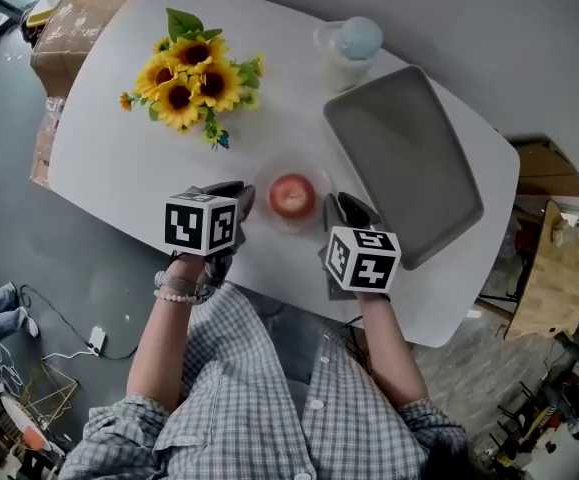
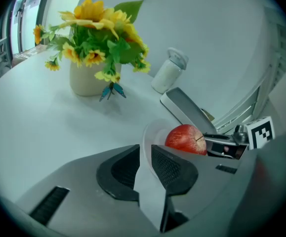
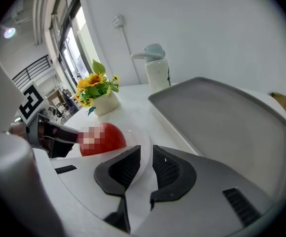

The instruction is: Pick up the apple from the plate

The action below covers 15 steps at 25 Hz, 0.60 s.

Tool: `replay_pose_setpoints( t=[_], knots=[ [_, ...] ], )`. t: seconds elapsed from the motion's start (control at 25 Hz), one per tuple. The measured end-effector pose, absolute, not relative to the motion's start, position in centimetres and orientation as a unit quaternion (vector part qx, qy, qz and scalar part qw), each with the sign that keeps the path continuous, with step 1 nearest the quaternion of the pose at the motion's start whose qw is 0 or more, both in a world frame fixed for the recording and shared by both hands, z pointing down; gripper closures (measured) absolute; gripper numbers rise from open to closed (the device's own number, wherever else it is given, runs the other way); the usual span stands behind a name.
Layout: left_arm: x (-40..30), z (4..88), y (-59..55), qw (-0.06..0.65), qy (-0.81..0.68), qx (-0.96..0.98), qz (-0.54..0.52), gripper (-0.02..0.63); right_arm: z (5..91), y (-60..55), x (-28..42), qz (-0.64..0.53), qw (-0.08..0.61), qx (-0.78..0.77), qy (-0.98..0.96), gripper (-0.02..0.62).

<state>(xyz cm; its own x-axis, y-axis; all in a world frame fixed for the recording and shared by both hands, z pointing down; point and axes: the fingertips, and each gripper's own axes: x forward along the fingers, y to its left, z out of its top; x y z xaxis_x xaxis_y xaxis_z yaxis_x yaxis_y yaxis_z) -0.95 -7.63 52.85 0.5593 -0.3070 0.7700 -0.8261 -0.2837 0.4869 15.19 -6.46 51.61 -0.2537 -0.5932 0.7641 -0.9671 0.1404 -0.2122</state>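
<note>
Apple: it sits on a pale, see-through plate (image 1: 267,215) in the middle of the white desk (image 1: 109,163). The apple (image 1: 292,195) is red, with its stem side turned towards my left gripper view.

Left gripper: the left gripper (image 1: 241,200) sits just beside the plate's left rim. Its jaws are drawn in to a narrow slit and hold nothing. The plate edge shows beyond the slit, and I cannot tell whether the tips touch it.

Right gripper: the right gripper (image 1: 344,206) sits just beside the plate's right rim. Its jaws are equally narrow and also carry nothing.

Surroundings: a grey tray (image 1: 404,158) lies to the right and a vase of sunflowers (image 1: 189,78) stands to the left. A lidded jar (image 1: 347,43) is at the far edge. All three are well apart from the apple.

Handling: I judge the apple firm and fairly heavy for its size. Its skin looks smooth and waxy, so it could slide out of a shallow pinch, and being round it may roll. The plate looks light and may skid if I nudge it.

Where to grip: I would take it across the widest part, pads on opposite flanks, below the shoulder and clear of the stem.

Next move: whichever jaws I use must spread far wider than now before closing, with moderate squeeze to avoid bruising.
</note>
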Motion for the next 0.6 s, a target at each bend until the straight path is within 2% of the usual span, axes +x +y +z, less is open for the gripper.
replay_pose_setpoints(
  t=[0.12,0.32,0.6],
  knots=[
    [-1.5,51.4,-7.5,0.451,-0.377,0.765,0.264,0.547,49.5,-6.4,14.7,0.317,0.260,0.542,-0.733,0.515],
    [-1.7,47.8,-7.5,0.408,-0.370,0.803,0.227,0.587,45.2,-6.1,13.7,0.261,0.241,0.545,-0.760,0.552],
    [-1.0,41.2,-7.3,0.263,-0.359,0.869,0.214,0.595,39.7,-5.6,13.3,0.197,0.209,0.564,-0.774,0.558]
  ],
)
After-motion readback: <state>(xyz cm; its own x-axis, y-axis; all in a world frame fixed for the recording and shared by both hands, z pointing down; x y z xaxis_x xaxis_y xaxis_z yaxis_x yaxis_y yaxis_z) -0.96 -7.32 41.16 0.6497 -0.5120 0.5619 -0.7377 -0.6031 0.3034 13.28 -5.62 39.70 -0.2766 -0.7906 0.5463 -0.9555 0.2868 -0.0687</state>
